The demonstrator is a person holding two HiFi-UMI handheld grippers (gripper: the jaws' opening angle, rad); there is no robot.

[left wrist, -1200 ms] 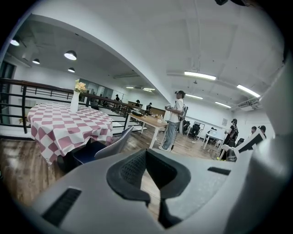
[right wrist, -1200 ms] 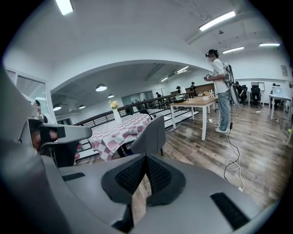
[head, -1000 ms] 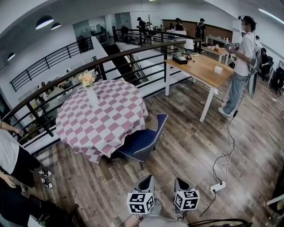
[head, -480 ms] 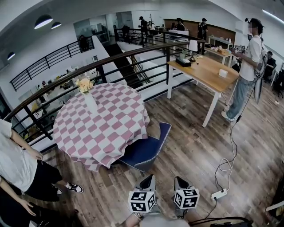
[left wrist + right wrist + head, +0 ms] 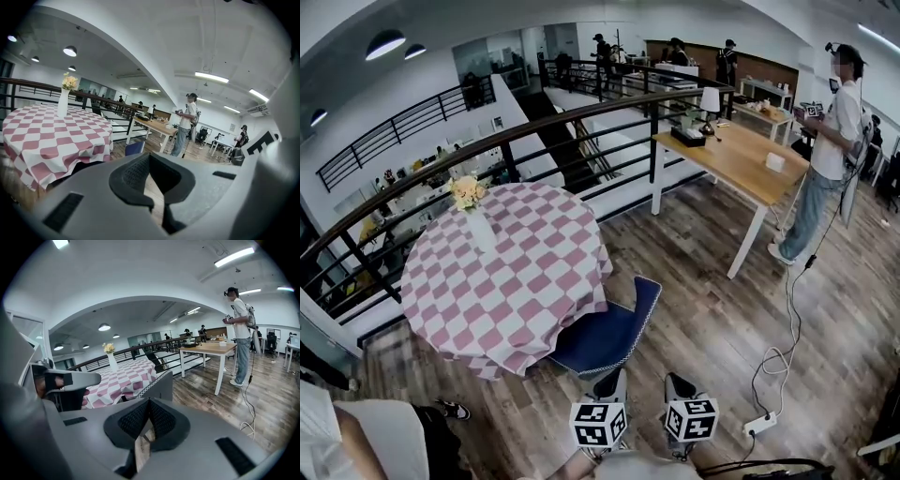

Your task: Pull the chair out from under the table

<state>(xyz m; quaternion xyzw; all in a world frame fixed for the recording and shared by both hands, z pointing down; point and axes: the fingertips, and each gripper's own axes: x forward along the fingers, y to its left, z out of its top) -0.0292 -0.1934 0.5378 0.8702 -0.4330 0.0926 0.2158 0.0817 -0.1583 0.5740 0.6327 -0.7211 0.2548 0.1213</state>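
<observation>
A blue chair (image 5: 605,333) stands tucked against the near right side of the round table (image 5: 502,272), which wears a pink and white chequered cloth. Its seat reaches under the cloth's edge and its back faces me. Both grippers are low in the head view, just short of the chair back and apart from it. My left gripper (image 5: 611,382) is shut with nothing in it, and my right gripper (image 5: 680,382) is the same. In the left gripper view the chair back (image 5: 134,148) shows beyond the closed pads (image 5: 136,171). In the right gripper view the chair (image 5: 157,386) is close ahead.
A white vase of flowers (image 5: 478,220) stands on the cloth. A black railing (image 5: 581,122) curves behind the table. A long wooden table (image 5: 736,159) and a standing person (image 5: 825,159) are at the right. A power strip with cable (image 5: 759,424) lies on the floor. Another person (image 5: 366,441) stands at lower left.
The chair and table have come nearer as I and both grippers moved towards them. The person at the left has slid down towards the frame's bottom corner.
</observation>
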